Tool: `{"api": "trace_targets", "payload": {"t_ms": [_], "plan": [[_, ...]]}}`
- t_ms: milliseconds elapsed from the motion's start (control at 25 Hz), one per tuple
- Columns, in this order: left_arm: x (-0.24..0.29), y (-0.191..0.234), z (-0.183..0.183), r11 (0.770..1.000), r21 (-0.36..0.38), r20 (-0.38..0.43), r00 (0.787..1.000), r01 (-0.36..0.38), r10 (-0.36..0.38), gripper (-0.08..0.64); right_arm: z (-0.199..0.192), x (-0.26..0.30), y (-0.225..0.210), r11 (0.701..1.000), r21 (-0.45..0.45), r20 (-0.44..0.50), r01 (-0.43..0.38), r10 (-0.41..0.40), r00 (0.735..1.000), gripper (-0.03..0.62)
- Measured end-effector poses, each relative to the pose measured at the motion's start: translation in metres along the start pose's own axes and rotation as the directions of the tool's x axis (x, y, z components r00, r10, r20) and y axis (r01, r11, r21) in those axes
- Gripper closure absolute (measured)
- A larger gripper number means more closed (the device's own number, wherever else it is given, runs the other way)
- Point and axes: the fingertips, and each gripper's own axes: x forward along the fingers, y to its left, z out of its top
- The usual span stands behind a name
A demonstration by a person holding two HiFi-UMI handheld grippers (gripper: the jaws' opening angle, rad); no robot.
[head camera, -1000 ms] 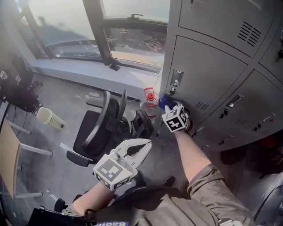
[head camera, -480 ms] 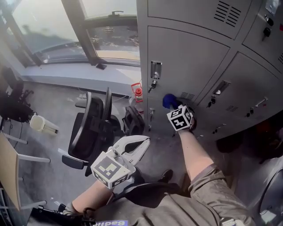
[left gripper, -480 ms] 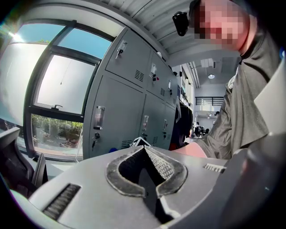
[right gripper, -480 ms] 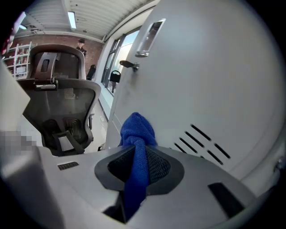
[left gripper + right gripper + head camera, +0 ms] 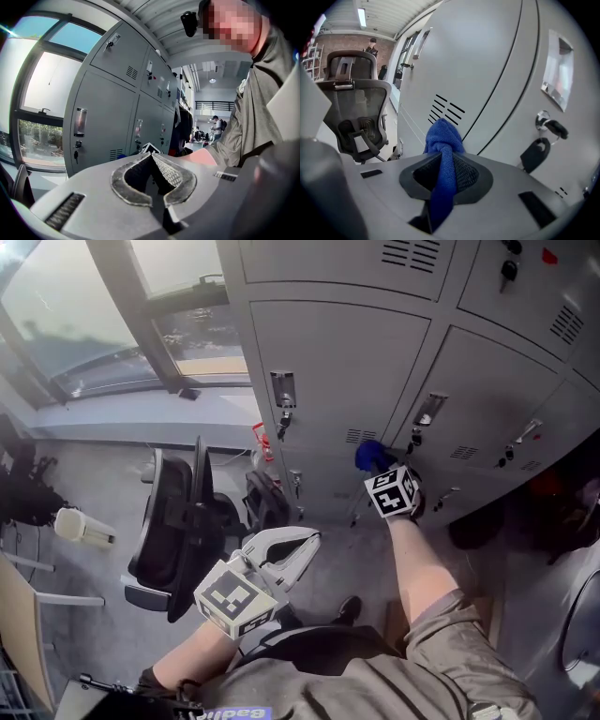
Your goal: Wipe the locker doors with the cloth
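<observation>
Chair (image 5: 173, 517) stands left of the lockers, well apart from the blue cloth (image 5: 443, 136). Right gripper (image 5: 444, 161) pinches the cloth by the locker door (image 5: 478, 70). Only its own view shows the vents (image 5: 447, 110) just behind. Left gripper (image 5: 151, 157) hangs low — jaws together, nothing between them.

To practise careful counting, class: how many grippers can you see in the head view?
2. The left gripper is low in the middle, shut and empty. The right gripper is higher right, shut on the blue cloth at a locker door. No others seem hidden.
</observation>
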Motion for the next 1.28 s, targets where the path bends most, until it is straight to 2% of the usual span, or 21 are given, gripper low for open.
{"api": "trace_targets", "payload": {"t_ms": [320,520,640,800,960,1120,1280], "plan": [[-0.01,-0.015,0.019,0.998,0.044,0.041,0.998,0.055,-0.057,0.551,0.036,-0.072,0.03,0.992,0.118,0.162,-0.051,0.032,0.986,0.535],[-0.028,-0.013,0.026,0.993,0.048,0.084,0.99,0.107,-0.111,0.551,0.061,-0.148,0.058,0.954,0.257,0.31,-0.151,0.067,0.948,0.535],[-0.029,-0.011,0.025,0.988,0.041,0.103,0.983,0.148,-0.152,0.552,0.077,-0.192,0.066,0.934,0.306,0.379,-0.185,0.059,0.923,0.535],[-0.022,-0.025,0.024,0.981,0.045,0.114,0.975,0.187,-0.191,0.552,0.095,-0.246,0.08,0.94,0.277,0.455,-0.198,0.053,0.889,0.535],[-0.007,-0.056,0.03,0.975,0.087,0.117,0.97,0.204,-0.213,0.551,0.108,-0.289,0.084,0.948,0.228,0.535,-0.22,0.067,0.842,0.535],[0.0,-0.073,0.044,0.983,0.101,0.137,0.976,0.154,-0.167,0.551,0.108,-0.319,0.085,0.941,0.191,0.588,-0.28,0.119,0.8,0.535],[0.01,-0.087,0.053,0.988,0.11,0.147,0.982,0.106,-0.122,0.551,0.1,-0.335,0.077,0.931,0.169,0.619,-0.324,0.156,0.77,0.535]]}}
